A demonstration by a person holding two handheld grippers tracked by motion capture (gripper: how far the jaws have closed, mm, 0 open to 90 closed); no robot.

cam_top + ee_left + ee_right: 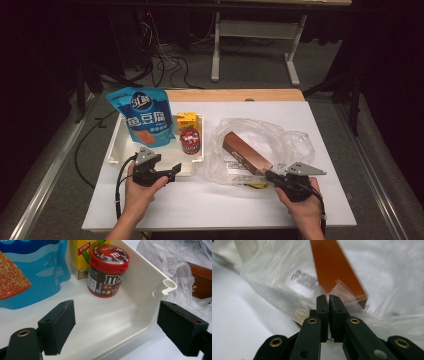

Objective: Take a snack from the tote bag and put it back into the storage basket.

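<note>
A clear plastic bag (pixel 285 140) lies right of centre on the white table, with a long brown box (pixel 246 152) inside it. My right gripper (pixel 269 175) is at the bag's near edge. In the right gripper view its jaws (pixel 328 297) are pressed together, pinching the bag's film (pixel 269 290) just in front of the box's corner (pixel 334 265). My left gripper (pixel 175 170) hovers at the near right corner of a white tray (pixel 116 145). It stands open (pixel 116 322), its jaws straddling the tray's wall (pixel 150 272) without touching it.
In the tray stand a blue snack pouch (pixel 145 115), a yellow drink carton (pixel 186 120) and a red-lidded M&M's tub (pixel 190 141). Something small and yellow (pixel 257 186) lies under the bag's near edge. The table's front strip (pixel 215 205) is bare.
</note>
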